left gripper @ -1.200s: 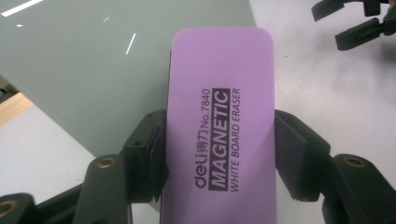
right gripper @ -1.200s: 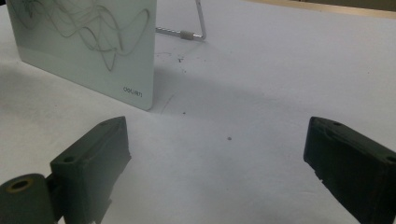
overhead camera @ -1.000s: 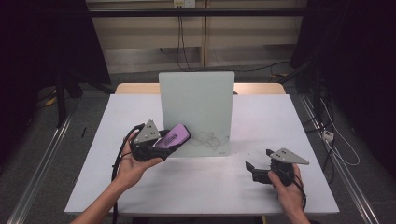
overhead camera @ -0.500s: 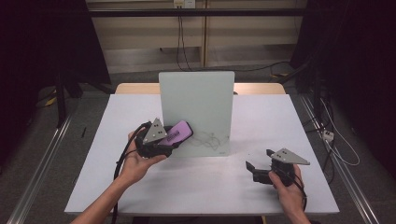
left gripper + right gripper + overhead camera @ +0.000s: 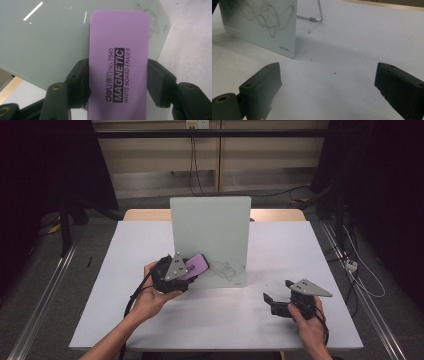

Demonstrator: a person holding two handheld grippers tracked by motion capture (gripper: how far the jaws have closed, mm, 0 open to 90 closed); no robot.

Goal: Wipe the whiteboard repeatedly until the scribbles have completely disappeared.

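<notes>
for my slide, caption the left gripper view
Left gripper clamps a purple whiteboard eraser before the scribbled glass board.

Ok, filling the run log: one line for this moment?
left claw: shut on purple rectangular whiteboard eraser | upright glass whiteboard: scribbled | right claw: open

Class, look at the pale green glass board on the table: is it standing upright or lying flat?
Upright. The pale green glass board stands on its lower edge on the white table, propped by a metal stand behind.
</notes>
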